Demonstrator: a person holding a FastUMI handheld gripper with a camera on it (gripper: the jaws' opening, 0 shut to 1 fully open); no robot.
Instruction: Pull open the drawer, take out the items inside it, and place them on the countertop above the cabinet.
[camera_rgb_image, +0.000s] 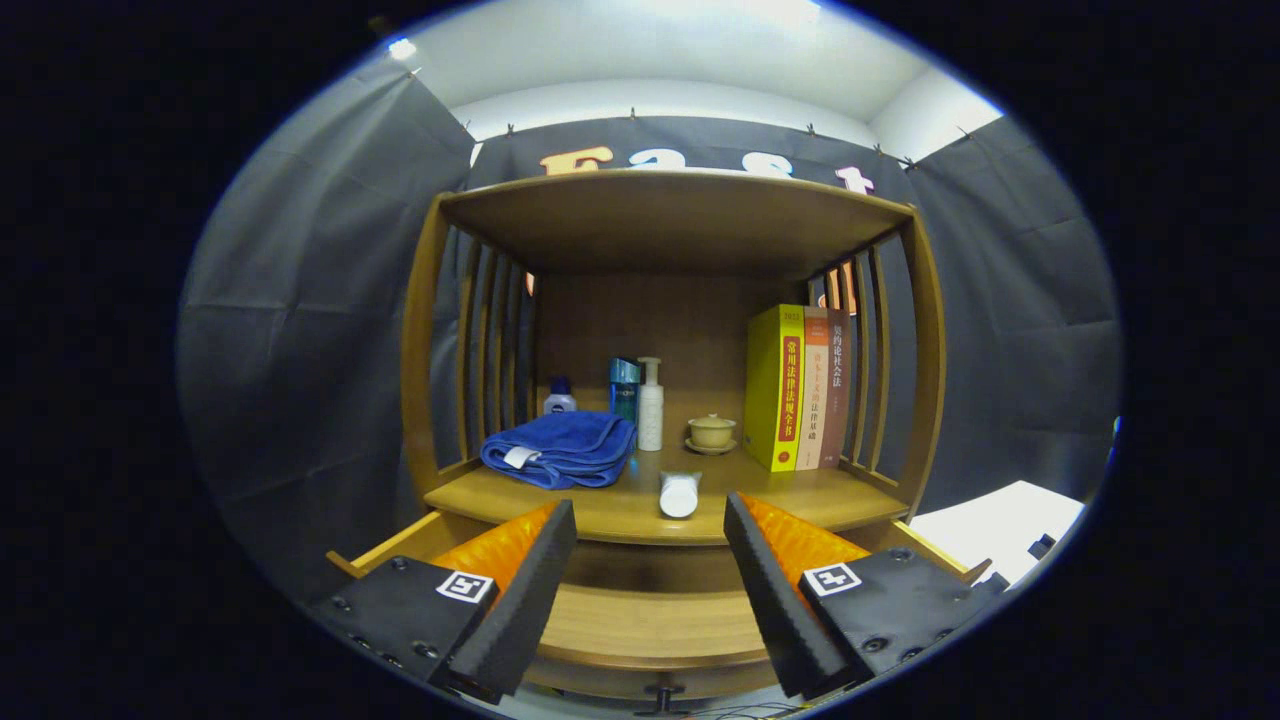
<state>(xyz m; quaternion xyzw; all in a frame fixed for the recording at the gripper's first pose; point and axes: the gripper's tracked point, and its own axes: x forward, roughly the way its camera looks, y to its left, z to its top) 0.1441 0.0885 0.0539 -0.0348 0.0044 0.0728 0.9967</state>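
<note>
The wooden cabinet's drawer (650, 625) stands pulled open below my fingers, its bare wooden bottom showing between them and its knob at the near front. My gripper (650, 515) is open, with nothing between its fingers, held just above the drawer and in front of the countertop (800, 500). A white tube (679, 494) lies on its side at the countertop's front edge, just beyond the fingertips. A folded blue towel (562, 450) rests on the countertop to the left of it.
Further back on the countertop stand a small blue-capped bottle (559, 397), a teal box (624, 388), a white pump bottle (650, 405), a lidded teacup on a saucer (711, 432) and three upright books (798, 388). A shelf board (670, 215) roofs the space. A white surface (1000, 525) lies right.
</note>
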